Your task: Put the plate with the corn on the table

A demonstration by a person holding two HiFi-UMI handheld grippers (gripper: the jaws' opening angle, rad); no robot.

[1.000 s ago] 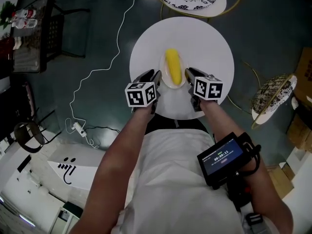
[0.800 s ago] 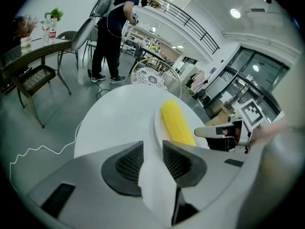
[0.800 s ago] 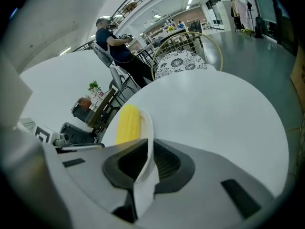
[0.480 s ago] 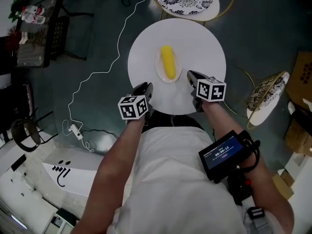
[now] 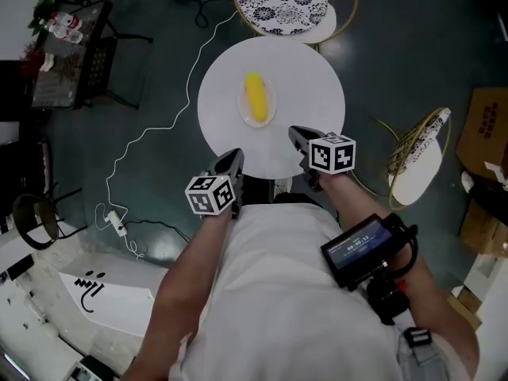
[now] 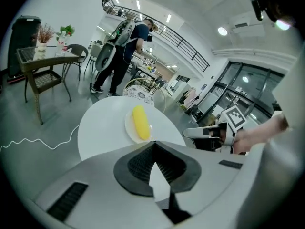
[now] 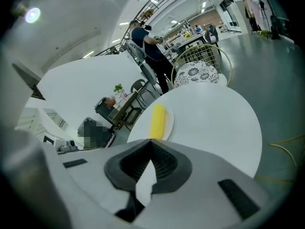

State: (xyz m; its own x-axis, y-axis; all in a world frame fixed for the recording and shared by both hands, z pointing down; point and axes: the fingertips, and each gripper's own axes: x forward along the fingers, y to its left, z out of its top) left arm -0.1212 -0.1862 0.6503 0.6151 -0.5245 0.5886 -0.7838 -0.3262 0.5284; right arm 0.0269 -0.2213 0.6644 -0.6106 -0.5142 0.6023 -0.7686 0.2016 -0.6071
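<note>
A yellow corn cob lies on a small white plate near the middle of the round white table. Both grippers are drawn back to the table's near edge, apart from the plate. My left gripper hangs at the near left rim, and its jaws meet at the tips with nothing in them. My right gripper is over the near right part, also shut and empty. The left gripper view has the corn, the plate and the right gripper. The corn also sits ahead in the right gripper view.
A gold-framed chair with a patterned seat stands beyond the table, and another wire chair is at the right. A white cable runs over the floor on the left. A dark side table is far left. A person stands in the background.
Both grippers have pulled back from the plate's two sides to the near edge of the table. The plate with the corn stays on the table.
</note>
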